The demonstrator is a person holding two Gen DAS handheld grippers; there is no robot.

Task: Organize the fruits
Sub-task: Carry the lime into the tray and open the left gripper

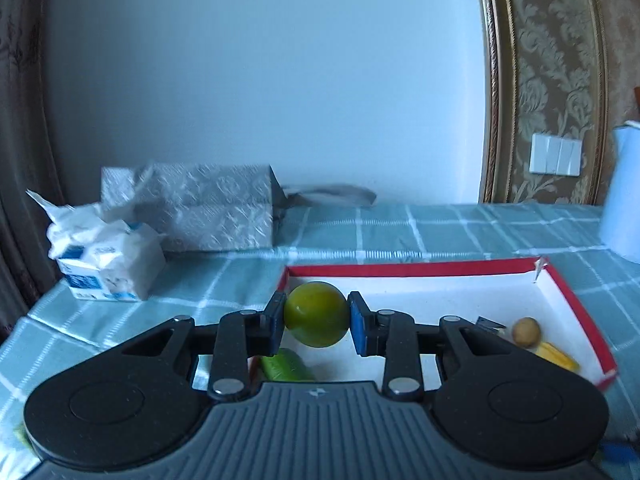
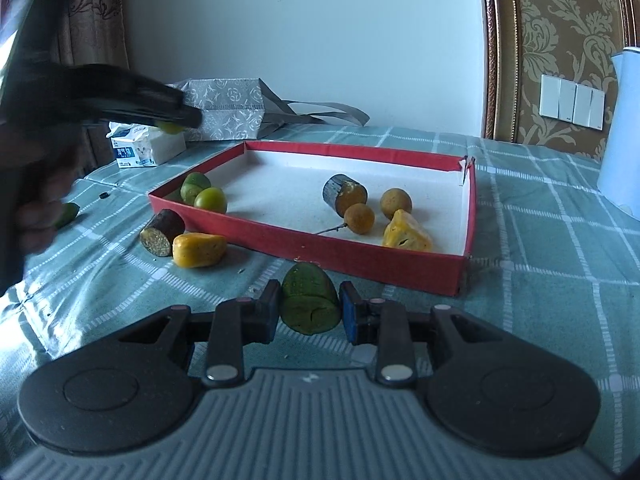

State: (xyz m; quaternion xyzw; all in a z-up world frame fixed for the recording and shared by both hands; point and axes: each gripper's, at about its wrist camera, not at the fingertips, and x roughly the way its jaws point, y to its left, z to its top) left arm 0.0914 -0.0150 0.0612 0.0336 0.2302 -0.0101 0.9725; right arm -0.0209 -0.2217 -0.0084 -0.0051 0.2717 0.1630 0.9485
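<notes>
Green and round, a small fruit [image 1: 316,314] sits clamped between the blue pads of our left gripper [image 1: 316,320], held in the air above the near left corner of the red box [image 1: 400,269]. In the right wrist view we see that same left gripper [image 2: 176,120] as a dark blur at the upper left, a bit of green showing at its tip, with the person's hand [image 2: 36,184] behind it.

Our right gripper [image 2: 310,312] has its fingers closed on a dark green cut piece [image 2: 310,304], its cut face towards the camera. It is just in front of the box's near wall; we cannot tell whether it touches the worktop [image 2: 540,280], which wears a teal checked cloth.

Inside the box, at the left corner, lie two green fruits [image 2: 204,196]. Towards the right we see a dark cylinder piece [image 2: 345,194] with an orange-brown cut end, two tan round fruits [image 2: 378,207], one of them with a thin stem, and a yellow chunk [image 2: 406,232] near the front wall.

Outside the box, just beside its left front corner, a second dark cylinder piece [image 2: 162,232] touches a yellow-orange lump [image 2: 199,249]. Further left another green piece [image 2: 68,214] lies partly hidden behind the hand.

At the back stand a tissue pack [image 2: 144,148], a grey patterned bag [image 2: 228,110] and, at the right, a pale blue jug [image 2: 620,132].
</notes>
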